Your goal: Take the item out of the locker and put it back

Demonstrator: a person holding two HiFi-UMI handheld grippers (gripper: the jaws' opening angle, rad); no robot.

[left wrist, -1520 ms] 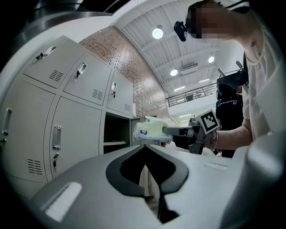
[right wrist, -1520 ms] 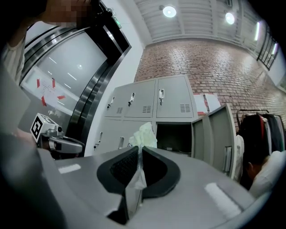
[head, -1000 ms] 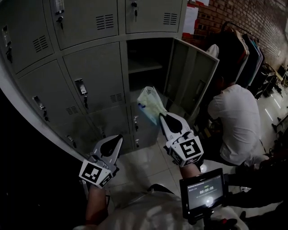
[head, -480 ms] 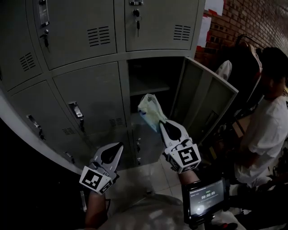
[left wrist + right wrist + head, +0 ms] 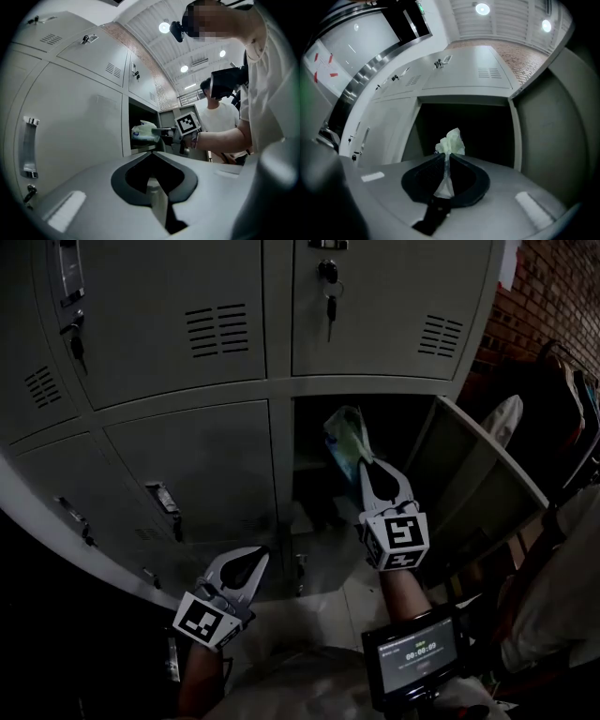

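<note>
1. my left gripper (image 5: 253, 559) hangs low at the left in front of the closed grey metal locker doors (image 5: 187, 465). its fingers are together with nothing between them, so it has no part in the carrying.
2. the task's thing is the pale green thin plastic bag (image 5: 345, 435). it is up in the air at the mouth of the open locker compartment (image 5: 314, 493), resting on nothing. whether it has crossed the threshold i cannot tell.
3. i judge the bag light, soft and shapeless. the film crumples and sags, and it could slide out of a weak pinch. the best place to hold it is a gathered, bunched fold of film, not the bulging body.
4. the bag holds something with a blue patch showing through the film. what it is i cannot make out.
5. my right gripper (image 5: 371, 465) has its fingers clamped tight on a thin pleat of the bag's film, with the crumpled bulk standing out past the tips.
6. the open compartment is dark. i see no other item in it, though its depths are hidden.
7. the open grey metal door (image 5: 478, 474) stands swung out to the right, clear of the bag.
</note>
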